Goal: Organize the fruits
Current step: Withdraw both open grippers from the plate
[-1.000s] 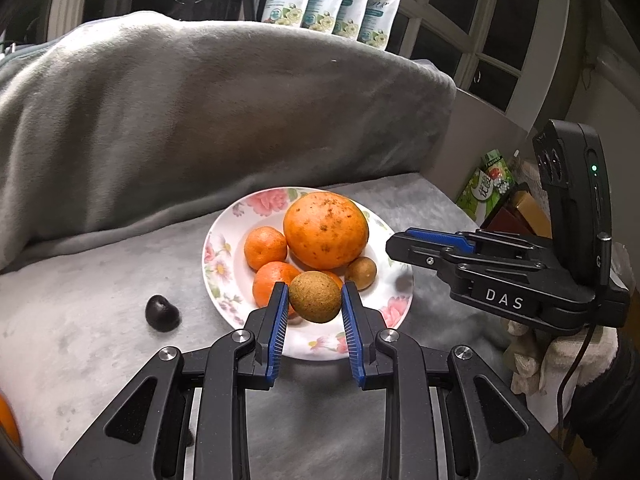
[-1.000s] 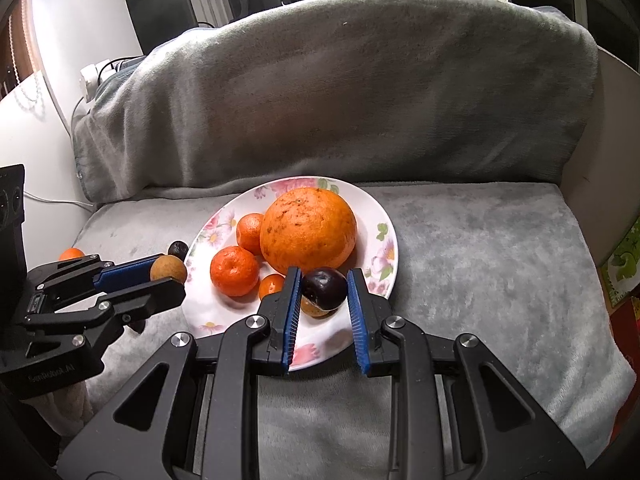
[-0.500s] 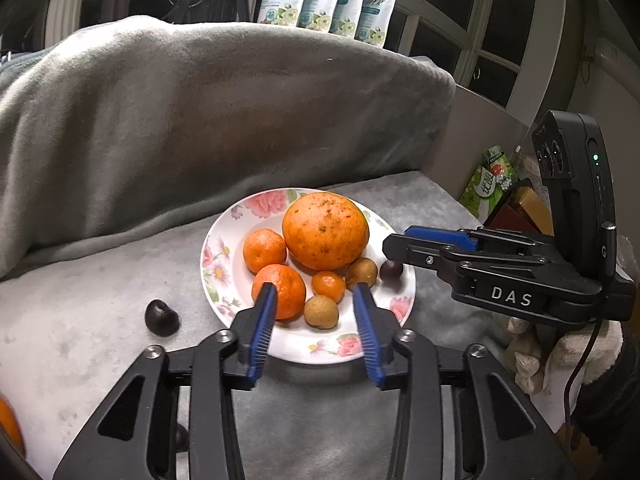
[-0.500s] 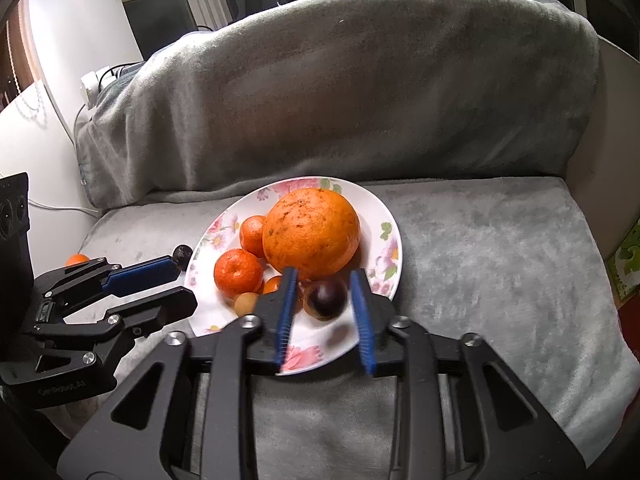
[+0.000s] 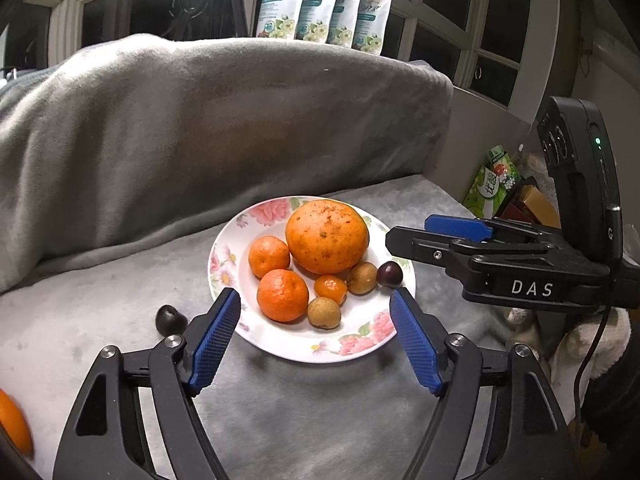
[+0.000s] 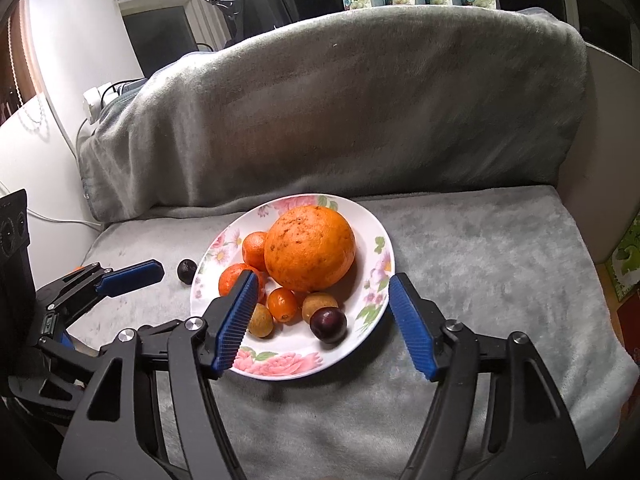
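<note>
Your left gripper (image 5: 316, 336) and right gripper (image 6: 320, 320) jaws are opening, empty, over the floral plate (image 5: 280, 344) on a grey-blanketed sofa (image 6: 480, 264) beneath dark windows (image 5: 496, 20).

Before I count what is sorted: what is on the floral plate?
On the floral plate: a large orange, two mandarins, a kumquat, two brown longans and a dark plum. Anything behind or under the large orange is hidden.
</note>
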`<state>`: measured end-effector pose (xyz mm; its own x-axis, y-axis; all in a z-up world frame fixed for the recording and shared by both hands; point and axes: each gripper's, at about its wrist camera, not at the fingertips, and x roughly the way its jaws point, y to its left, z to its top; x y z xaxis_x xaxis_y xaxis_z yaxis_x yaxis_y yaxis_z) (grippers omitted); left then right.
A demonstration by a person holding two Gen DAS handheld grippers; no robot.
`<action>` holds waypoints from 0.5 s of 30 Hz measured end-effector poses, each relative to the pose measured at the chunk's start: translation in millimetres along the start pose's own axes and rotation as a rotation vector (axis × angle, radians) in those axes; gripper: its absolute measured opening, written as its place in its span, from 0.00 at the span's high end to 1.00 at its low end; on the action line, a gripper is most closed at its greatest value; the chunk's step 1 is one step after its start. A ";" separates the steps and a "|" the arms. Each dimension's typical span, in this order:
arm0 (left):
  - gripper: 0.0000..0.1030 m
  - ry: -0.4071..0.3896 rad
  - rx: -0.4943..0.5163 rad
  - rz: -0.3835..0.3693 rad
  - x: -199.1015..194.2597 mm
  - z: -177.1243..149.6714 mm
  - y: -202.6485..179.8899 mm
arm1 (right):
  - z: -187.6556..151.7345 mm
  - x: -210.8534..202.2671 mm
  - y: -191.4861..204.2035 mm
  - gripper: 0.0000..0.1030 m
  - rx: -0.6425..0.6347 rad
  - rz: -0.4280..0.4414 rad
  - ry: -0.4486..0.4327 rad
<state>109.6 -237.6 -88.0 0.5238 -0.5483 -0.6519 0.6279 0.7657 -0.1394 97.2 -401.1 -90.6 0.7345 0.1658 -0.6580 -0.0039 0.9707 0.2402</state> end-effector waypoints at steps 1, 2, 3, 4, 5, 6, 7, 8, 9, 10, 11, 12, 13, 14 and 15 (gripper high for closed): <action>0.25 -0.001 0.002 0.005 -0.8 0.2 -0.4 | 0.5 -0.2 -0.1 0.28 0.003 0.000 0.000; 0.25 -0.002 0.004 0.008 -1.6 0.3 -0.4 | 1.0 -0.3 -0.2 0.24 0.007 -0.001 0.002; 0.24 -0.003 0.004 0.010 -2.6 -0.2 -1.6 | 1.2 -1.0 -0.3 0.16 0.012 -0.001 -0.001; 0.24 -0.004 0.004 0.014 -3.9 -0.3 -1.8 | 1.2 -2.4 -0.6 0.13 0.018 0.000 -0.011; 0.24 -0.006 0.004 0.017 -5.0 -0.2 -1.9 | 1.3 -4.3 -0.4 0.13 0.022 0.002 -0.022; 0.23 -0.008 0.005 0.020 -5.8 0.1 -2.2 | 1.5 -5.9 0.1 0.13 0.022 0.001 -0.027; 0.23 -0.009 0.007 0.021 -7.0 0.0 -2.7 | 2.2 -7.3 1.5 0.12 0.016 -0.004 -0.028; 0.23 -0.011 0.008 0.023 -7.9 0.3 -3.2 | 2.6 -7.9 2.2 0.12 0.012 -0.007 -0.029; 0.23 -0.015 0.010 0.026 -9.5 0.4 -3.4 | 3.3 -8.6 2.9 0.12 0.008 -0.011 -0.030; 0.23 -0.016 0.010 0.028 -10.2 0.6 -4.0 | 3.8 -9.7 4.0 0.12 0.003 -0.015 -0.033; 0.23 -0.020 0.011 0.029 -11.7 0.6 -4.3 | 3.9 -10.4 4.2 0.11 0.002 -0.015 -0.035; 0.23 -0.023 0.012 0.030 -13.3 0.5 -4.6 | 3.9 -11.0 4.5 0.10 0.001 -0.013 -0.037; 0.23 -0.026 0.014 0.030 -14.7 0.5 -4.9 | 3.8 -12.0 4.9 0.09 0.002 -0.011 -0.042; 0.23 -0.029 0.015 0.030 -16.2 0.5 -5.1 | 3.8 -13.3 5.7 0.09 0.002 -0.010 -0.048; 0.23 -0.032 0.015 0.032 -17.8 0.4 -5.3 | 3.7 -14.2 6.5 0.09 0.001 -0.010 -0.052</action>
<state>97.1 -232.1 -75.4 0.5619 -0.5345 -0.6314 0.6191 0.7779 -0.1076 89.2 -397.8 -77.1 0.7687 0.1472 -0.6225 0.0042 0.9720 0.2350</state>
